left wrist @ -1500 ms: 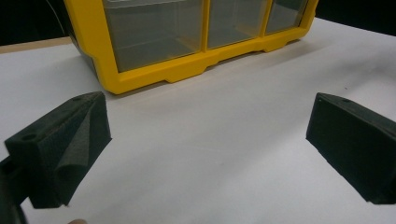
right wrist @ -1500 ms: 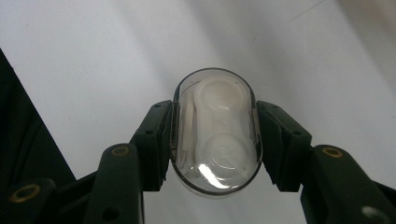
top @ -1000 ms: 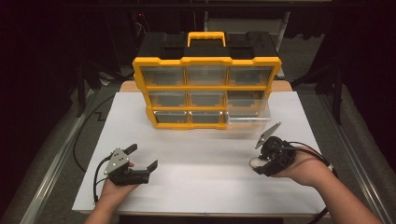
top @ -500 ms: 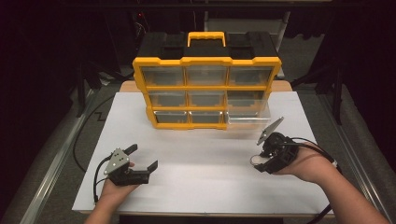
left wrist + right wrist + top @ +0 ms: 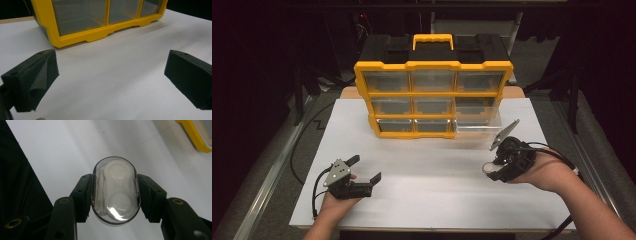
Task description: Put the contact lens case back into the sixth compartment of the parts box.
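Observation:
In the right gripper view, my right gripper [image 5: 115, 195] is shut on a small clear oval case [image 5: 115, 191] with white parts inside, held above the white table top. In the high view the right gripper [image 5: 493, 162] hovers at the table's right side, in front of a clear drawer [image 5: 477, 127] pulled out of the bottom right of the yellow and black organizer [image 5: 432, 95]. My left gripper [image 5: 366, 168] rests low at the front left, open with nothing between its pads. Its own view has the left gripper [image 5: 111, 75] facing the organizer's bottom row [image 5: 75, 35].
The organizer stands upright at the back middle of the white table top [image 5: 432, 175], with a yellow carry handle [image 5: 433, 40] on top. Cables trail from both grippers. A metal rail [image 5: 267, 180] runs along the table's left side, and the surroundings are dark.
My right gripper has risen a little with the clear case still held between its jaws. The left gripper has stayed where it was.

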Demonstrator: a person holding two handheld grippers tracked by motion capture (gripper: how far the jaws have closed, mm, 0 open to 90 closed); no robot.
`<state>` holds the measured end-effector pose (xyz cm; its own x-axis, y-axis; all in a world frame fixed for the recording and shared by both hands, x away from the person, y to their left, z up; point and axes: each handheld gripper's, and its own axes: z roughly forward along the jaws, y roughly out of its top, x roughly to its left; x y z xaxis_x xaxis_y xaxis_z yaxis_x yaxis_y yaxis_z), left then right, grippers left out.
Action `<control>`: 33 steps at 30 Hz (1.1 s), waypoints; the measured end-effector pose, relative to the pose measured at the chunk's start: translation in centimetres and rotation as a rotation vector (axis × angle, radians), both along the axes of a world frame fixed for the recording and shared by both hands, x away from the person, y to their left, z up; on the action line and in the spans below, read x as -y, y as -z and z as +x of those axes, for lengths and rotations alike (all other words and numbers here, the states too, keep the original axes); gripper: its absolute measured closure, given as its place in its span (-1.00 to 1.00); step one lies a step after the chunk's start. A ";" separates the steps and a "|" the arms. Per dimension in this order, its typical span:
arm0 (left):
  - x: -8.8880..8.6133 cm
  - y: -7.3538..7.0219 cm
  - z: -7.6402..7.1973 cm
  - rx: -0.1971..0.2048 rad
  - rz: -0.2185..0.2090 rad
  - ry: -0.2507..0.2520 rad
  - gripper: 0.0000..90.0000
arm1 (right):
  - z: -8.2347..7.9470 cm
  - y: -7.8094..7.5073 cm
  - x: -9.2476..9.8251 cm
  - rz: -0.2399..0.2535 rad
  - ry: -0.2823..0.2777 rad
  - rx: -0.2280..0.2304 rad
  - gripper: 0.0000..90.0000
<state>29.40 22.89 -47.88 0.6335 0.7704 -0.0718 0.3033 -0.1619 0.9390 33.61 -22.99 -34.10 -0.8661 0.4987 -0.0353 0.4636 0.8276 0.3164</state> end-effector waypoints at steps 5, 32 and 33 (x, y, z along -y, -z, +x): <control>-0.1 -0.1 -0.1 0.004 0.004 -0.004 -0.99 | 0.3 -0.9 -0.1 -0.005 0.002 0.004 0.11; -0.1 -0.1 -0.1 0.008 0.022 0.006 -0.99 | 1.3 -6.1 -1.4 0.006 -0.011 0.046 0.11; -0.1 -0.1 -0.1 0.009 0.022 0.006 -0.99 | 1.4 -6.3 -1.4 0.007 -0.014 0.050 0.11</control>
